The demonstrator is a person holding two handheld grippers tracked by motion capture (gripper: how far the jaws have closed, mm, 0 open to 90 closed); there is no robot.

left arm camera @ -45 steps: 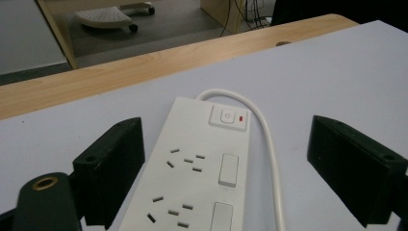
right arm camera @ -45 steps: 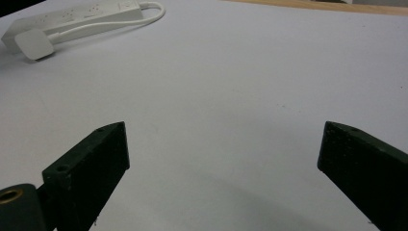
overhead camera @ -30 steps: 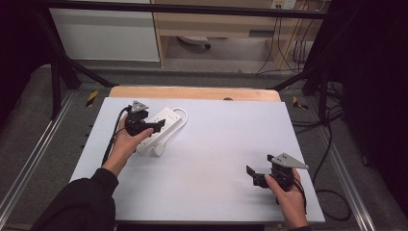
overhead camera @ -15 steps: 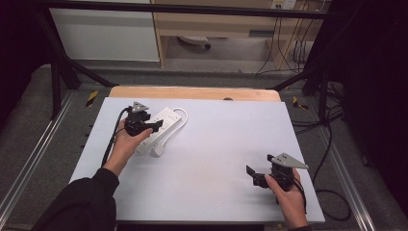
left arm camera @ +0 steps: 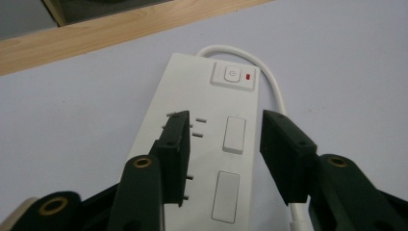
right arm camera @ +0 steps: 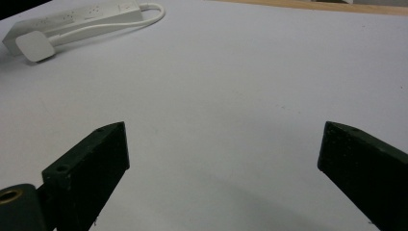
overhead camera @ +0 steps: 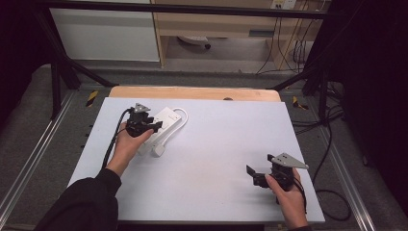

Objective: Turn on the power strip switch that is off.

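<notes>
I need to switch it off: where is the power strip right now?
In the high view the white power strip lies at the table's far left, under the left gripper, with its plug beside it.

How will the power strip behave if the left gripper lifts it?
The power strip looks rigid and flat, so it should lift without bending. Its smooth casing may slip. Its cord is probably floppy and will trail.
</notes>
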